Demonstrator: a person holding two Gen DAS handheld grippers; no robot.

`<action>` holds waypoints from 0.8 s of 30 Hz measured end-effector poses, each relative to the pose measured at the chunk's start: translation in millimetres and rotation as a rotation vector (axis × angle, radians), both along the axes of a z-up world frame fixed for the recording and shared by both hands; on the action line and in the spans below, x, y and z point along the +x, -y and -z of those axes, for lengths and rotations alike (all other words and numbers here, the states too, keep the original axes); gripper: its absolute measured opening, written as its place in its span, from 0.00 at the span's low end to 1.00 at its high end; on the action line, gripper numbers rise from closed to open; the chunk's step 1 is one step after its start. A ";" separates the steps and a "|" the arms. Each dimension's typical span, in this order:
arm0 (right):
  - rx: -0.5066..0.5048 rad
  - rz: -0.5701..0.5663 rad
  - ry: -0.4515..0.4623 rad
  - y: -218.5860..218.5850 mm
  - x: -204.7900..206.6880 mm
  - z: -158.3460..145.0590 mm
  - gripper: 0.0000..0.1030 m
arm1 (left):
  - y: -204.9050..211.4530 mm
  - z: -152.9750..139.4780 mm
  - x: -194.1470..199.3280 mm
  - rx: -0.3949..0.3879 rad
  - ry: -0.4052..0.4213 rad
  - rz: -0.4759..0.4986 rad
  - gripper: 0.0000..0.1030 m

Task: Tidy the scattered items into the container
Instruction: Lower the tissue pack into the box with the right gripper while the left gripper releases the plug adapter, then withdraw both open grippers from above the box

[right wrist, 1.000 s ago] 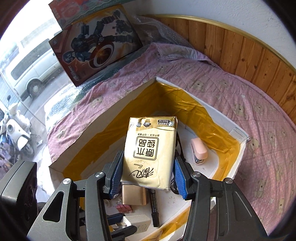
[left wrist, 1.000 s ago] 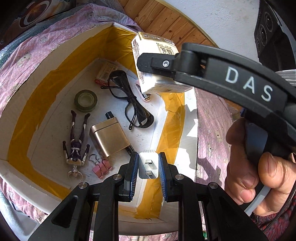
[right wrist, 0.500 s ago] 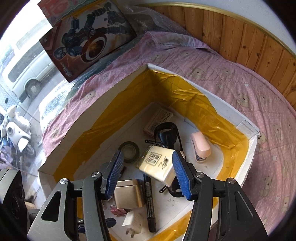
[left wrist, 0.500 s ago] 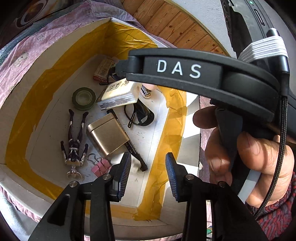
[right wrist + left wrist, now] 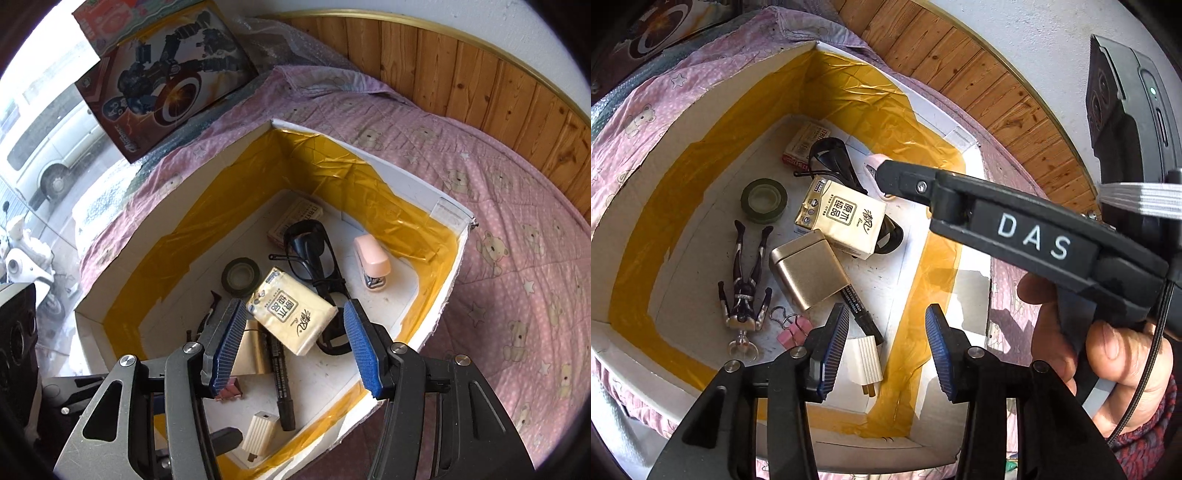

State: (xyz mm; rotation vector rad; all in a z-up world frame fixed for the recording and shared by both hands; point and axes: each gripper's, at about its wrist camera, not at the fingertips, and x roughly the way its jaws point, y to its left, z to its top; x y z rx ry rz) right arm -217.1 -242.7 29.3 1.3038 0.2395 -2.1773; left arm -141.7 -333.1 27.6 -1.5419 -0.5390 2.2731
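Both grippers [image 5: 884, 345] [image 5: 291, 345] spread, empty, above tissue pack [image 5: 291, 314] in box [image 5: 448, 212].

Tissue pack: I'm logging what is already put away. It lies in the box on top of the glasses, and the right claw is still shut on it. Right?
Not quite. The tissue pack does lie in the box over the glasses, but the right claw is open and holds nothing. The right wrist view shows this.
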 end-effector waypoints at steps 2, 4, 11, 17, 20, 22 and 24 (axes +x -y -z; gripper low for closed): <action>0.006 0.000 -0.021 -7.0 4.7 -5.0 0.57 | 2.2 -3.0 3.2 -0.032 -0.019 -0.008 0.44; 0.016 0.002 -0.041 -13.5 9.0 -10.5 0.57 | 3.5 -4.6 5.5 -0.069 -0.039 -0.009 0.44; 0.075 -0.012 -0.106 -24.2 32.5 -22.0 0.57 | 4.9 -15.6 10.8 -0.237 -0.113 -0.036 0.44; 0.160 -0.032 -0.109 -23.0 55.4 -16.9 0.57 | 5.6 -27.3 20.3 -0.284 -0.154 -0.044 0.44; 0.168 -0.040 -0.083 -25.8 66.0 -13.8 0.57 | 6.7 -33.4 25.4 -0.288 -0.171 -0.054 0.44; 0.171 -0.052 -0.083 -27.0 74.8 -14.1 0.57 | 7.6 -37.4 28.4 -0.292 -0.183 -0.058 0.44; 0.180 -0.063 -0.086 -26.2 83.8 -15.4 0.57 | 7.7 -41.4 31.1 -0.297 -0.196 -0.060 0.44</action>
